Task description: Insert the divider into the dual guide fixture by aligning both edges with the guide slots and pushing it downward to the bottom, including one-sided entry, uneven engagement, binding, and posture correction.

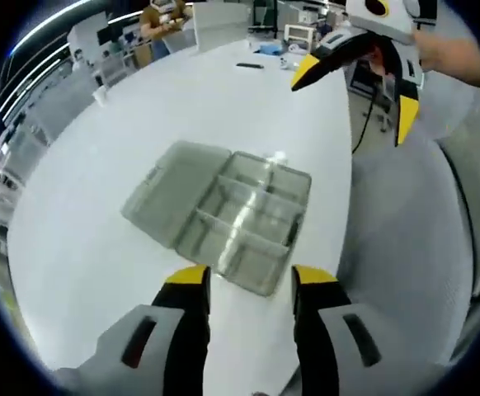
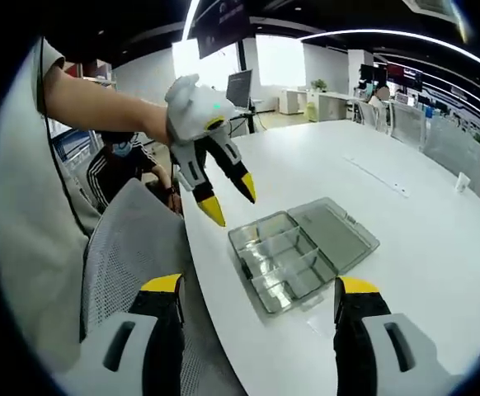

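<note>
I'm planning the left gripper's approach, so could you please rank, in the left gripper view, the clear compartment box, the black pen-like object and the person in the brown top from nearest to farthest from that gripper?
1. Clear compartment box: just ahead of the left gripper, lid open to the left.
2. Black pen-like object: far across the white table.
3. Person in the brown top: beyond the table's far edge.

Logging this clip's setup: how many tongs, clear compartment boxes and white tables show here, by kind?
Tongs: 2, left tongs and right tongs, both open and empty.
Clear compartment box: 1, lid open flat.
White table: 1.
Total: 4.
</note>
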Available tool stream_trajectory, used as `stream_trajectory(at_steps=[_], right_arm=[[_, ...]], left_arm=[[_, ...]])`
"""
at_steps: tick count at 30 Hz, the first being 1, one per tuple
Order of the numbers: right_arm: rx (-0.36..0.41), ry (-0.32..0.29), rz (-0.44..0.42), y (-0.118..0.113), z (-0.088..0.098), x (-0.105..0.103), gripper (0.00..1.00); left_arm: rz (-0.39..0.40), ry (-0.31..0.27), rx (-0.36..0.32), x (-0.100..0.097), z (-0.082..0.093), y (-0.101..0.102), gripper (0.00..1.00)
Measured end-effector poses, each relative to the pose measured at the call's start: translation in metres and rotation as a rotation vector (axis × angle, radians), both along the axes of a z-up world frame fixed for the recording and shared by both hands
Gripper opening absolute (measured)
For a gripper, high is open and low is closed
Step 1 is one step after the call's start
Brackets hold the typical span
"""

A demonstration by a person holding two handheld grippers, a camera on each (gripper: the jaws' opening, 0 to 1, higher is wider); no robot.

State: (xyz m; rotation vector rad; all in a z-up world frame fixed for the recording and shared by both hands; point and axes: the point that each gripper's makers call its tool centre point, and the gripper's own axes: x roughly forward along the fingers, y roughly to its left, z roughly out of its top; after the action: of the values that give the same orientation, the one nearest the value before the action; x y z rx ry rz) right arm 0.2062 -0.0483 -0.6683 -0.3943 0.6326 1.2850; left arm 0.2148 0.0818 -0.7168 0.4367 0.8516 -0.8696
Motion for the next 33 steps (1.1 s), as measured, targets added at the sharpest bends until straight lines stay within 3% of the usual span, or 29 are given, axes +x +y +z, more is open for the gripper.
stream_trajectory(at_steps=[20,33], right_arm=[[-0.035,-0.008,0.040,-0.009,-0.006,0.006,0.72],[-0.065,-0.013,0.053,-0.023,-0.016,0.015,0.72]], left_arm=[[0.156,-0.102,-0.179,-0.022,0.027,-0.025,0.46],[0.198,-0.138,-0.258,-0.029,0.038,-0.039,0.56]])
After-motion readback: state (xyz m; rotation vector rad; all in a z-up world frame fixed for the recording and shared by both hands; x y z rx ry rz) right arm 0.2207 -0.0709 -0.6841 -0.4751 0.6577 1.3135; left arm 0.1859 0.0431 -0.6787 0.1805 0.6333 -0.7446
